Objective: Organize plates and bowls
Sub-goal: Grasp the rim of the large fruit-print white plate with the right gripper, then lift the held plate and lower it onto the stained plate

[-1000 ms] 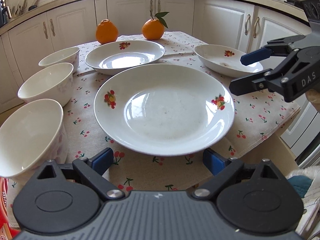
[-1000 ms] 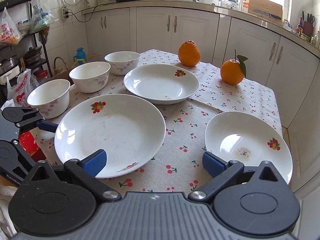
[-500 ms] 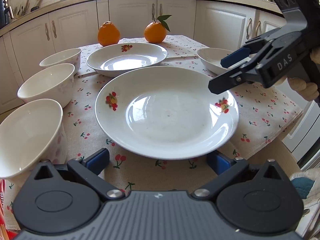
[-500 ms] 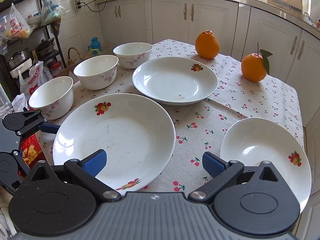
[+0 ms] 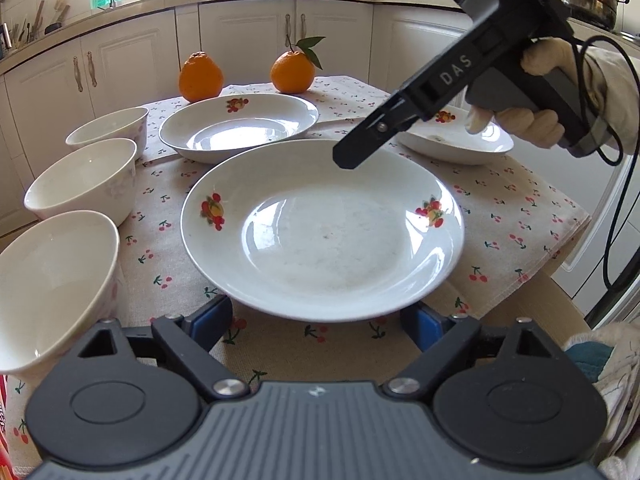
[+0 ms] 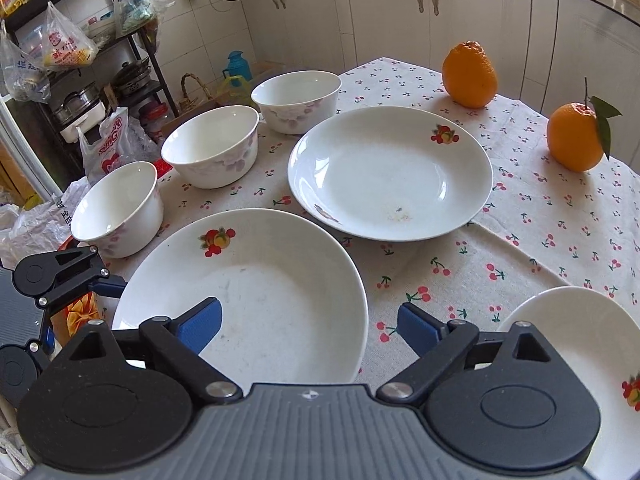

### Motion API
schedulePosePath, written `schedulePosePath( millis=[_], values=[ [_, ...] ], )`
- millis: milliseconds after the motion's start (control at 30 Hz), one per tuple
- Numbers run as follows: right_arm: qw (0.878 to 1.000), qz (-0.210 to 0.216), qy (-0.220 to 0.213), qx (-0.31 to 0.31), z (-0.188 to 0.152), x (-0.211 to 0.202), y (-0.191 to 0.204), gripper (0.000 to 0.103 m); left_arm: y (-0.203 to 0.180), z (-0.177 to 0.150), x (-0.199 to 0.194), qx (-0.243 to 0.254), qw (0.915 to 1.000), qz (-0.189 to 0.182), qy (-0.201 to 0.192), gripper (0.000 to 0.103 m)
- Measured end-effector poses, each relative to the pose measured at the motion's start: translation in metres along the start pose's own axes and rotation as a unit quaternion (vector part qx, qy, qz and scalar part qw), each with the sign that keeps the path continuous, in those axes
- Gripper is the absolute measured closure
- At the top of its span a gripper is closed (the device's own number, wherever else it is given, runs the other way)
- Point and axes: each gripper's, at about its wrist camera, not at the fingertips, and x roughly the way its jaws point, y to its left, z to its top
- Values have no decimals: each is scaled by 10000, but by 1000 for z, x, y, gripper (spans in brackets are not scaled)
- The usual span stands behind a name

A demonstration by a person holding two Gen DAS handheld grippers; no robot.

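Large plate (image 6: 256,292) lower centre, rim apparently between spread, just-narrowing right gripper (image 6: 310,322) jaws; left gripper (image 5: 316,322), likewise spread and narrowing, at near rim.

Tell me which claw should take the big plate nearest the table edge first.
Probably left: the left claw sits open at the big plate's near rim. The right claw, also open, straddles its side rim from above.
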Motion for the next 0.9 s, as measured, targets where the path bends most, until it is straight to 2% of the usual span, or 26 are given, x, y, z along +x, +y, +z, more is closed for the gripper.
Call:
schedulePosePath(
  millis=[133, 267, 400, 700, 800, 900],
  values=[
    [9998, 112, 146, -35, 9, 8, -6, 16, 1, 1, 0, 24, 10000, -45, 26, 15],
    [9990, 281, 337, -91, 14, 17, -10, 29, 2, 2, 1, 55, 9999, -81, 43, 16],
    [9980, 387, 471, -164, 19, 24, -12, 36, 2, 4, 2, 66, 9999, -102, 67, 16],
    [9920, 815, 960, 29, 29, 36, -26, 42, 4, 6, 4, 144, 9997, -169, 120, 16],
    [9909, 713, 1146, -17, 34, 38, -28, 55, 3, 7, 4, 189, 9996, -181, 127, 16],
    [9904, 643, 1223, -109, 34, 39, -26, 57, 3, 7, 4, 207, 9995, -210, 126, 17]
  ],
)
